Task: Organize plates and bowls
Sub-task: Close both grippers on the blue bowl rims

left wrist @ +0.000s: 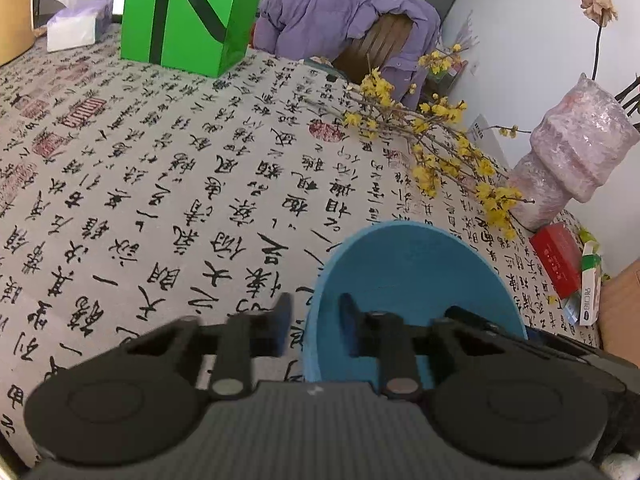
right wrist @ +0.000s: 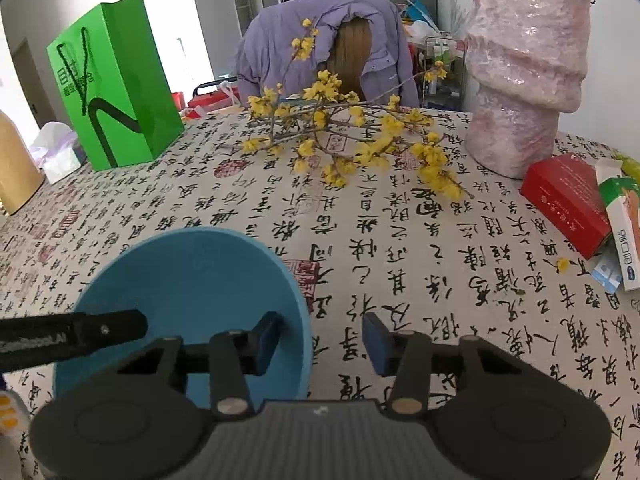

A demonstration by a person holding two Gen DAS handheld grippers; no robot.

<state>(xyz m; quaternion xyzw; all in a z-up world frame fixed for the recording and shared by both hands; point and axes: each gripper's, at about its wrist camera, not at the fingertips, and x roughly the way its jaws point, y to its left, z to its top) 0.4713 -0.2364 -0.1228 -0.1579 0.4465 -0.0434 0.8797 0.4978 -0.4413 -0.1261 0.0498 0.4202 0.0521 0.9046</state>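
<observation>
A blue bowl (right wrist: 188, 300) sits on the table (right wrist: 400, 280), which is covered by a cloth printed with black calligraphy. Both claws straddle its rim from opposite sides.

In the left wrist view, the left claw (left wrist: 313, 322) has one finger outside the bowl's left wall and one inside; the gap between them is narrow and the rim runs through it. Whether the pads actually press on the wall I cannot tell.

In the right wrist view, the right claw (right wrist: 320, 340) has its left finger inside the bowl, near the right rim, and its right finger outside over the cloth. The outer pad stands clearly off the wall, so this claw is apart, around the rim without clamping it. The left claw's black finger shows at the left edge of this view, reaching over the bowl's near-left rim.

Beyond the bowl lies a branch (right wrist: 352, 140) of yellow blossoms. A pink vase (right wrist: 520, 80) stands at the far right, with a red box (right wrist: 568, 200) just beside its base. A green bag (right wrist: 116, 84) stands at the far left, a tissue box (left wrist: 78, 26) near it. A purple jacket (right wrist: 280, 44) hangs over a chair behind the table
</observation>
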